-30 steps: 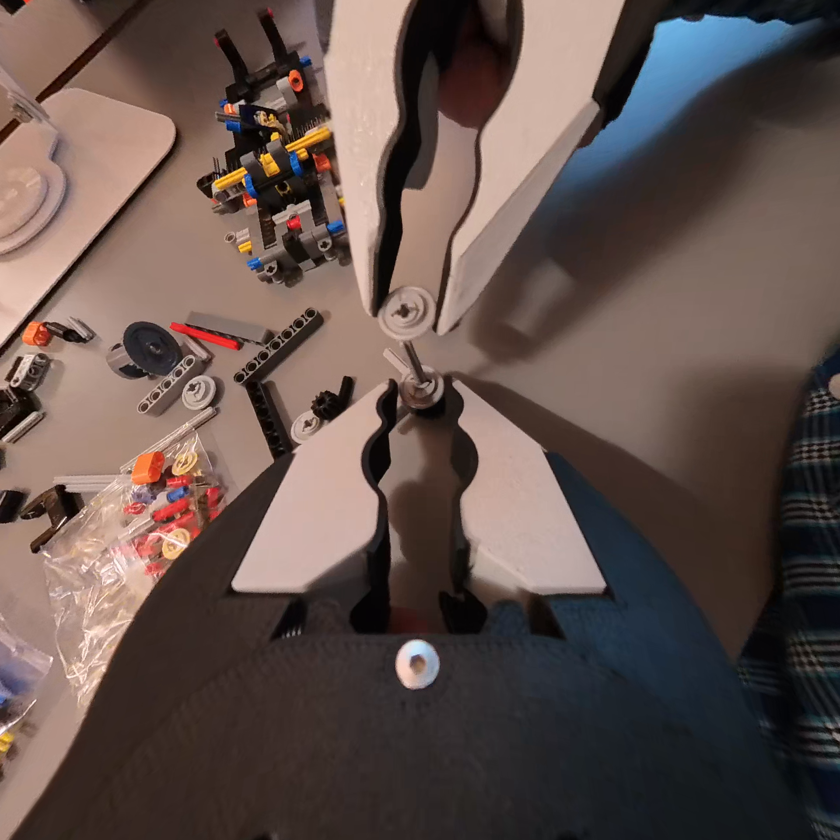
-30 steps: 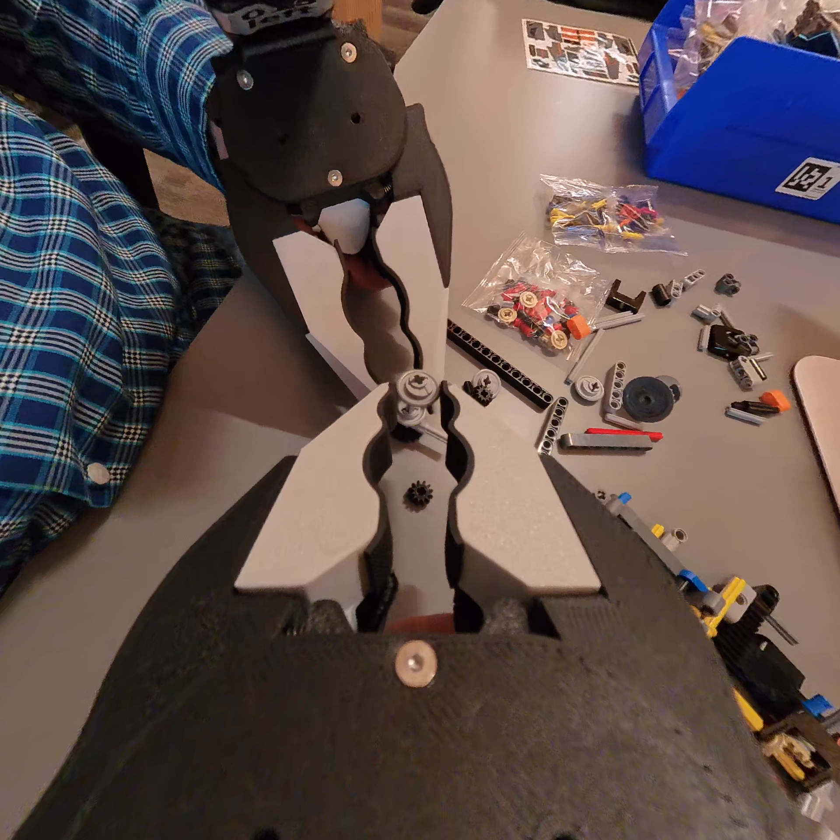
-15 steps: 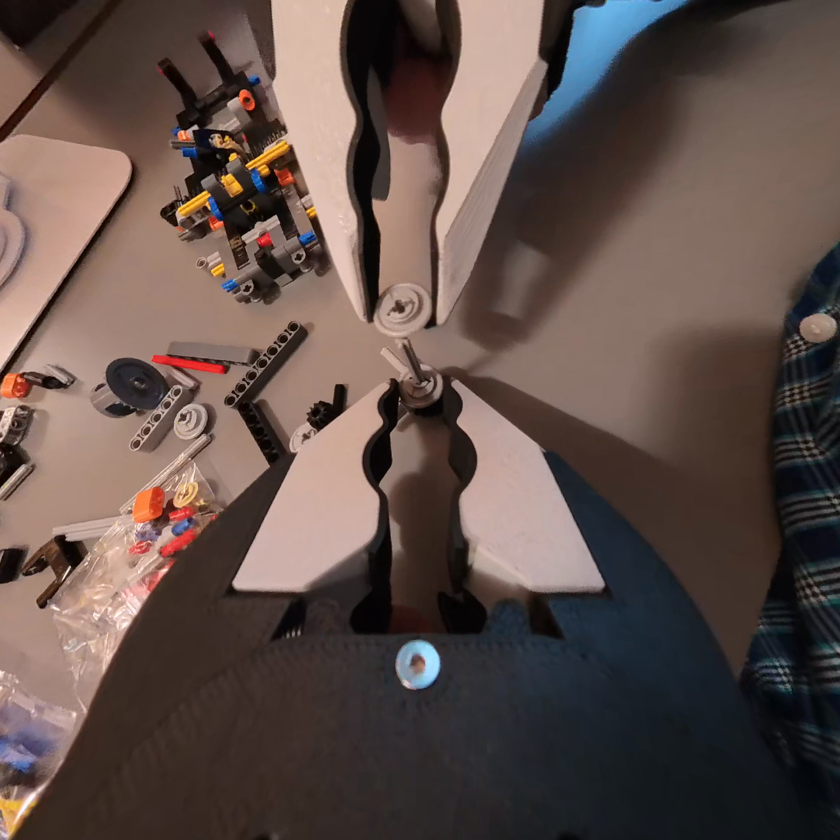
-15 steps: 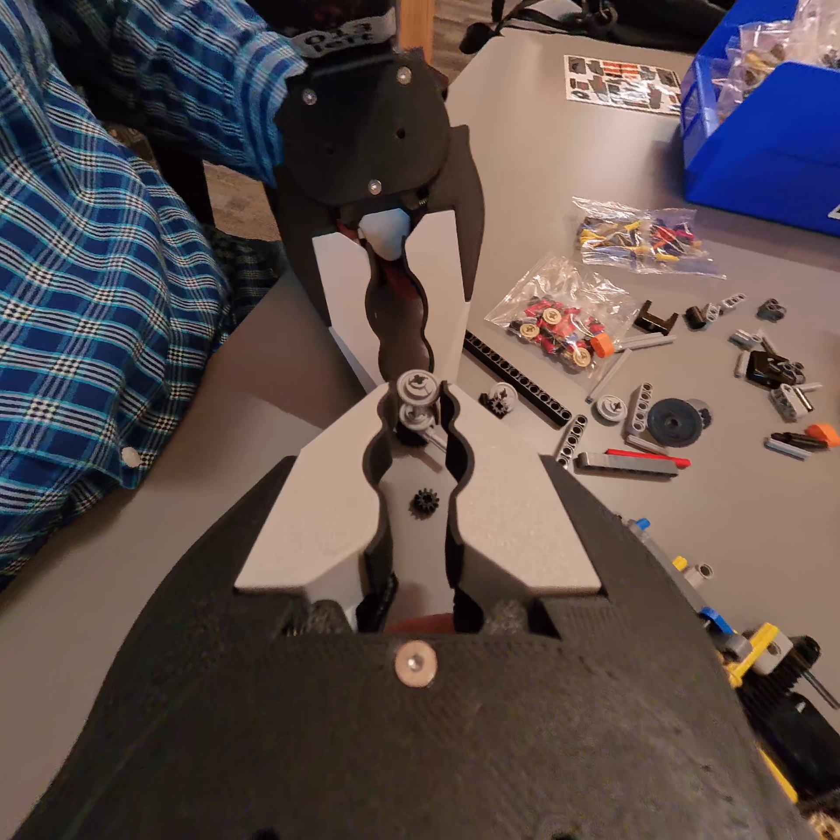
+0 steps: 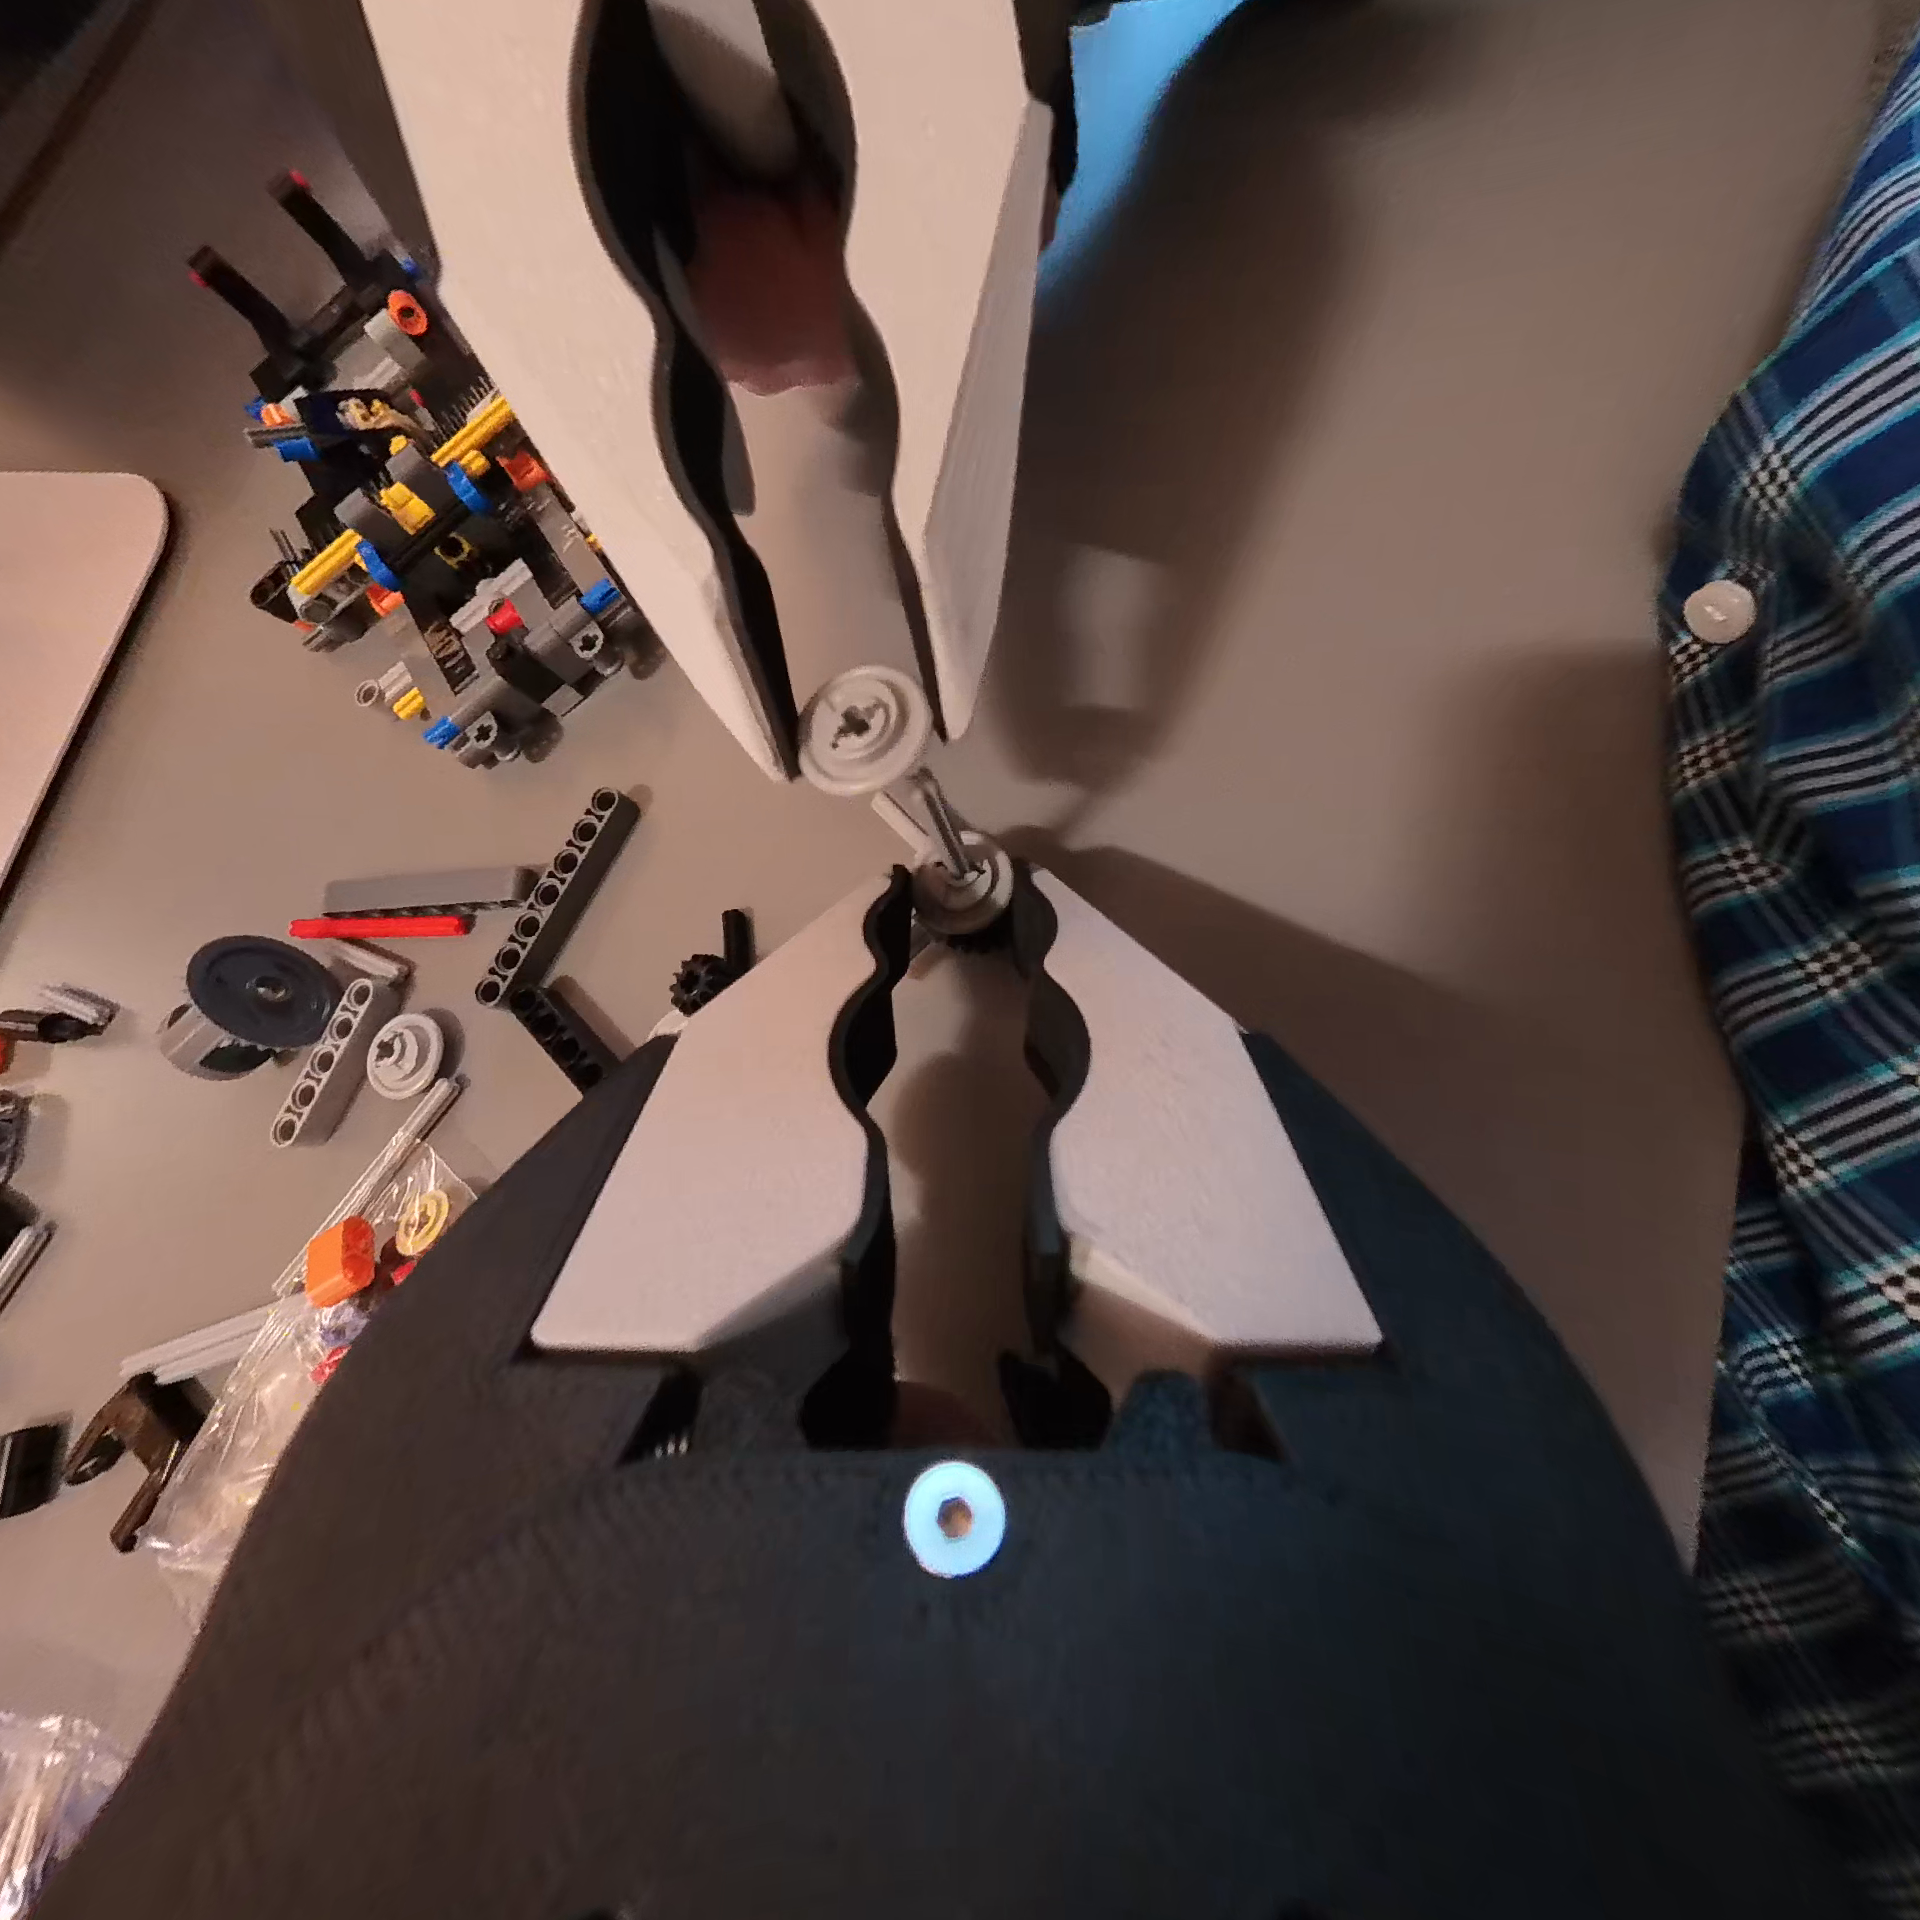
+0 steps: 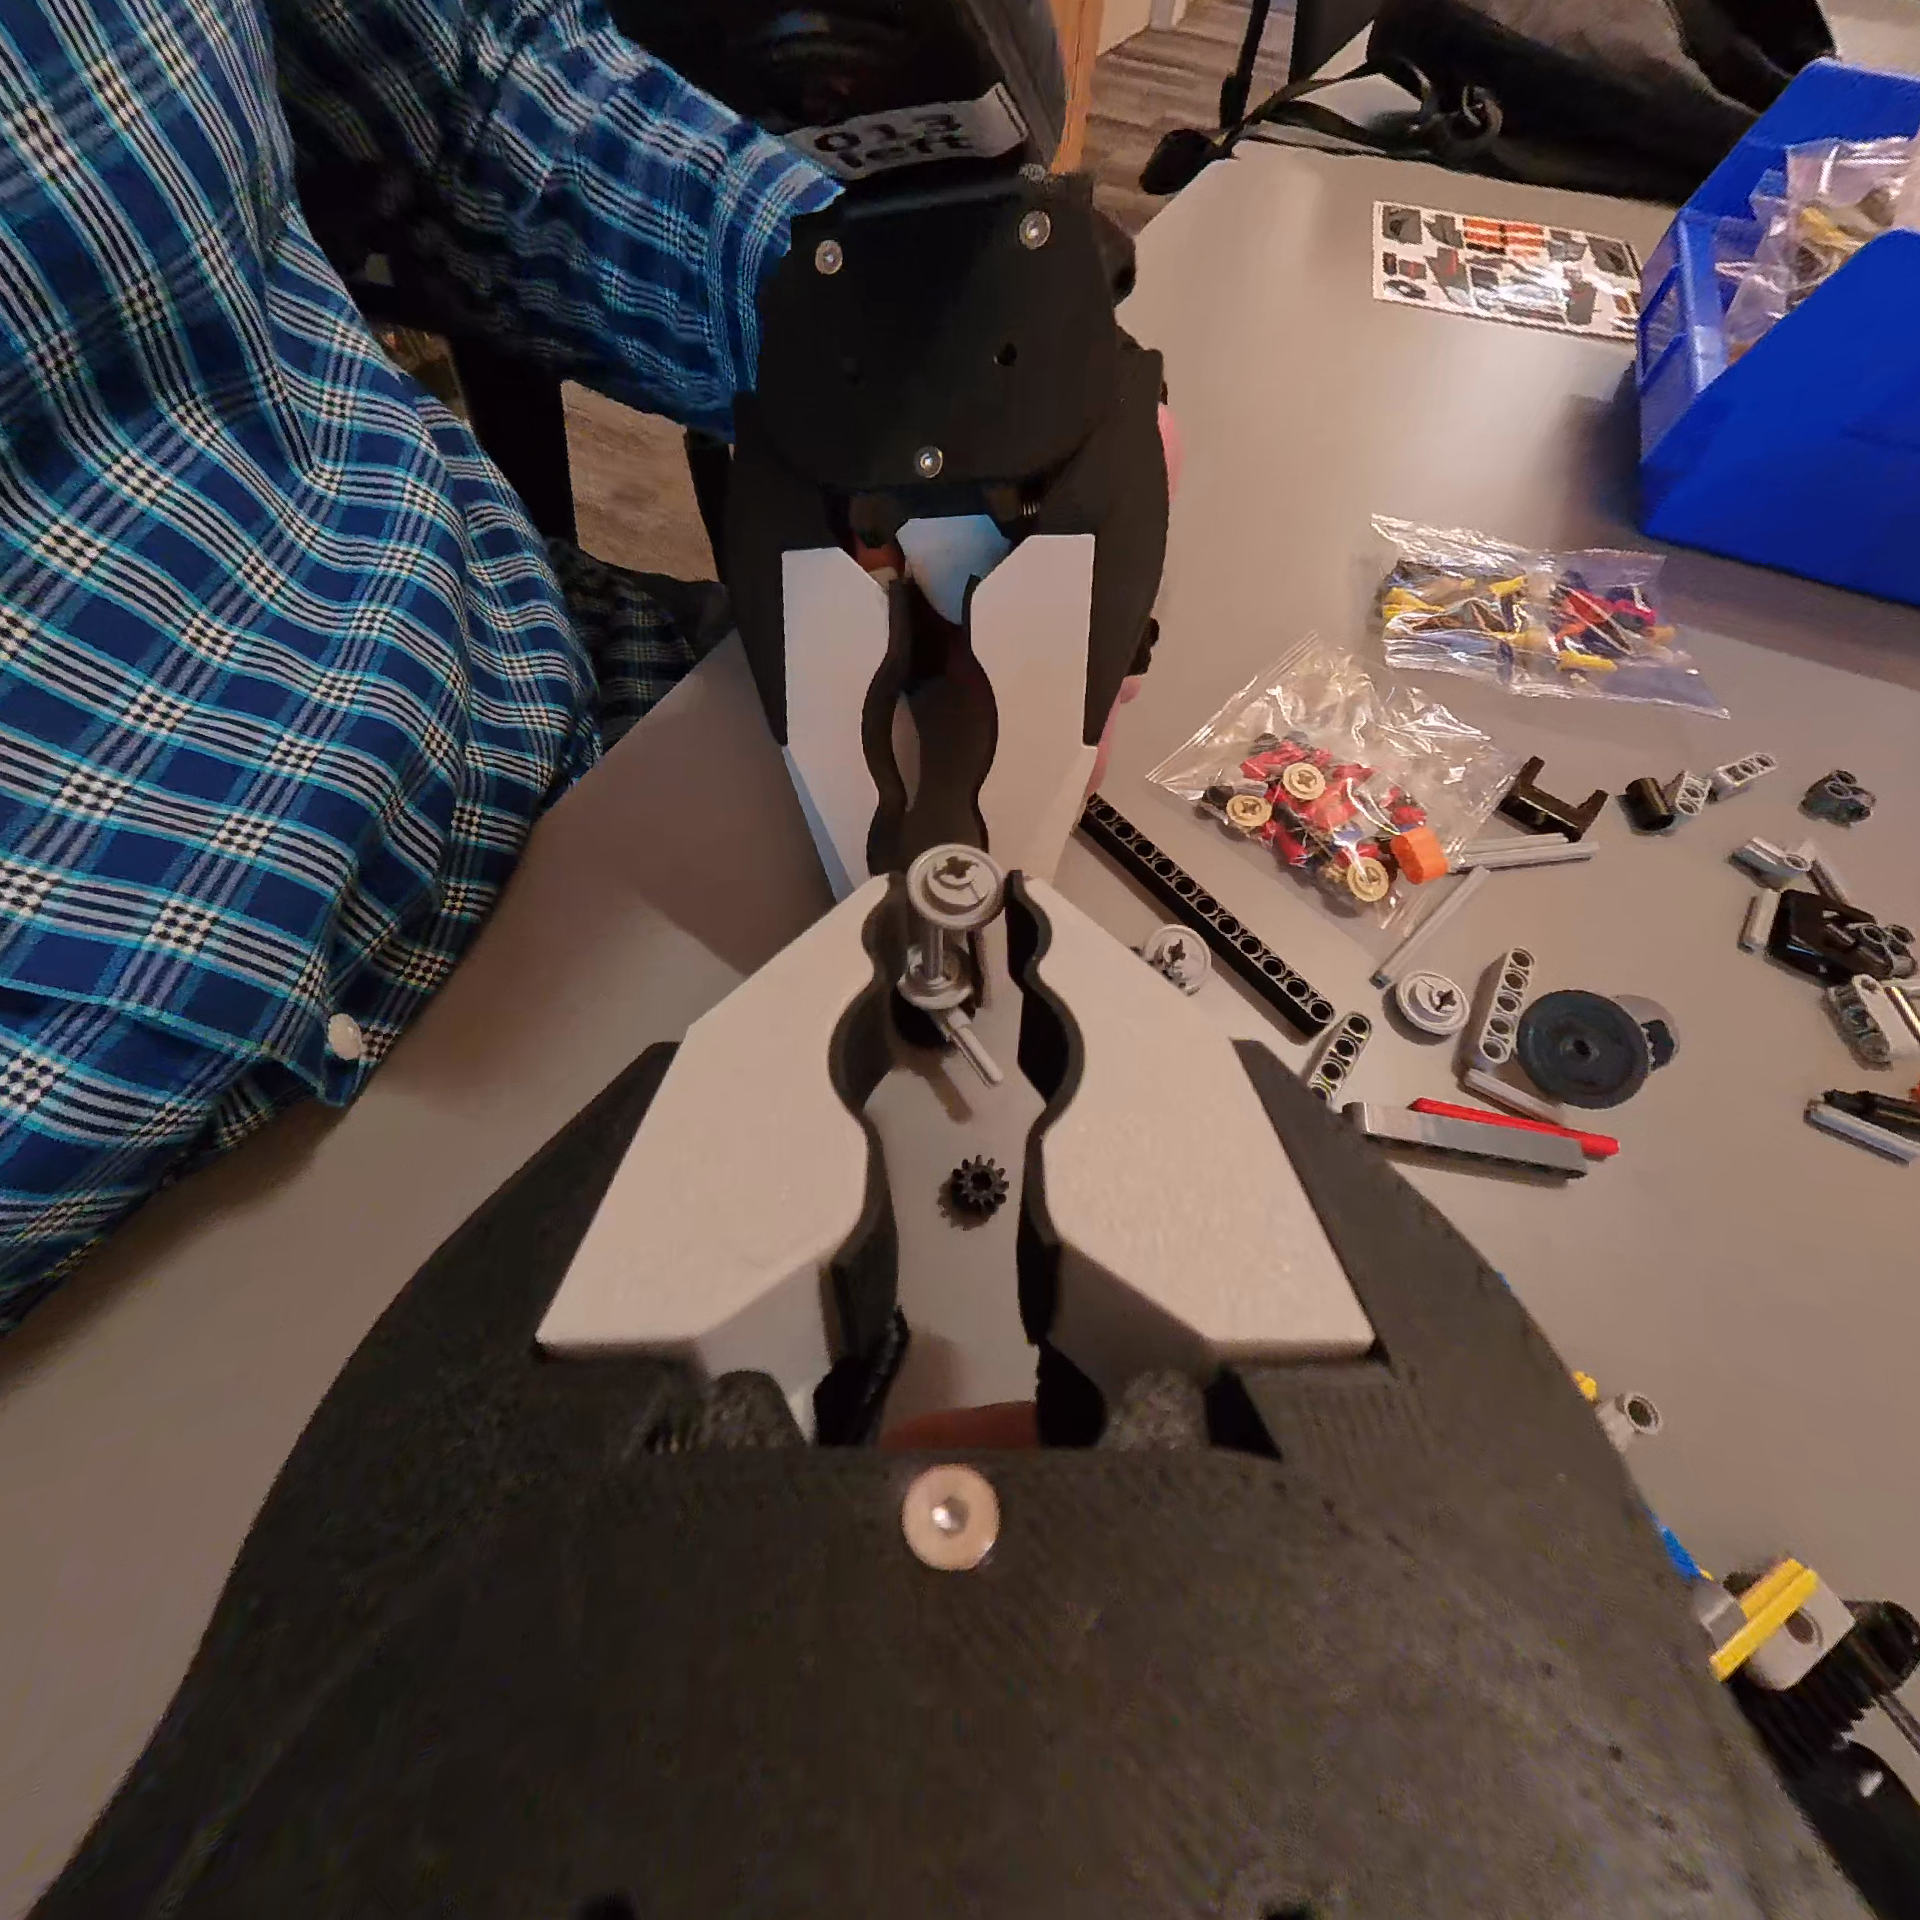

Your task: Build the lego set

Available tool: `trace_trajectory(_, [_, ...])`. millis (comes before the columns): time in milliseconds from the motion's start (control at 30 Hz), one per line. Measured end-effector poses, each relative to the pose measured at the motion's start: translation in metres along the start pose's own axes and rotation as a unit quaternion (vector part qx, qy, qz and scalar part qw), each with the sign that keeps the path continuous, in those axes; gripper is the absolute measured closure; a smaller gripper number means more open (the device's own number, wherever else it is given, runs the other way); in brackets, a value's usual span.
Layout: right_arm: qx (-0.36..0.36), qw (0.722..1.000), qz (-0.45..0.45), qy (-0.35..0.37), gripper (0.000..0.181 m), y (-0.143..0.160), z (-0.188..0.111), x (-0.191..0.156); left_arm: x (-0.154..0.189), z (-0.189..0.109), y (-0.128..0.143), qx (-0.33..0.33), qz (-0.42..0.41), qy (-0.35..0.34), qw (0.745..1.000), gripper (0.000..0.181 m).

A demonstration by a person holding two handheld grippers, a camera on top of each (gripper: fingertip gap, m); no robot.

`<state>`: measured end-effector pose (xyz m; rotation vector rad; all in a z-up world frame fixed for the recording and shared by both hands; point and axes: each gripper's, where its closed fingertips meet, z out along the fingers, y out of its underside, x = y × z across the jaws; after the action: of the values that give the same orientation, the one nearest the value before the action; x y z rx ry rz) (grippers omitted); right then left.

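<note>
My left gripper [image 5: 961, 894] is shut on a grey axle assembly [image 5: 951, 862]: a thin axle with a grey bush and a small black gear at my fingertips. My right gripper [image 5: 868, 743] comes in from the far side, shut on a grey round pulley disc [image 5: 865, 727]. The disc's cross hole faces the left camera and looks empty. The axle's free end lies at the disc's lower rim. In the right wrist view my right gripper [image 6: 954, 883] holds the disc [image 6: 954, 878] above the axle assembly [image 6: 933, 982]. The left gripper [image 6: 930, 847] stands opposite, its tips hidden.
A partly built model [image 5: 416, 520] stands at the left. Near it lie a black beam [image 5: 561, 904], a dark wheel [image 5: 265, 997] and a loose black gear [image 6: 966, 1193]. Parts bags [image 6: 1320, 800], a sticker sheet [image 6: 1507, 270] and a blue bin [image 6: 1787, 416] are farther off. A plaid shirt [image 5: 1818, 831] is close. About 5 centimeters separates my left fingertips from my right. From either gripper's tips it is about 15 centimeters to the dark wheel [image 5: 265, 997]. Look for it in the right wrist view [image 6: 1571, 1027] too.
Both grippers stay shut on their parts. The axle's end has closed up to the disc's rim, and the disc now sits slightly left of it. Both cameras have shifted over the table.
</note>
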<state>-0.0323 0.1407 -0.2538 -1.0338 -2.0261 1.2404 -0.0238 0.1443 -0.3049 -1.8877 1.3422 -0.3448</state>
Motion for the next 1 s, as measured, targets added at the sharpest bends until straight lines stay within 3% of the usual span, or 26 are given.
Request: trace_trajectory(1000, [-0.007, 0.994, -0.055, -0.091, 0.166, 0.000, 0.010, -0.015, 0.012, -0.005, 0.001, 0.008, 0.065, 0.068, 0.995, 0.164])
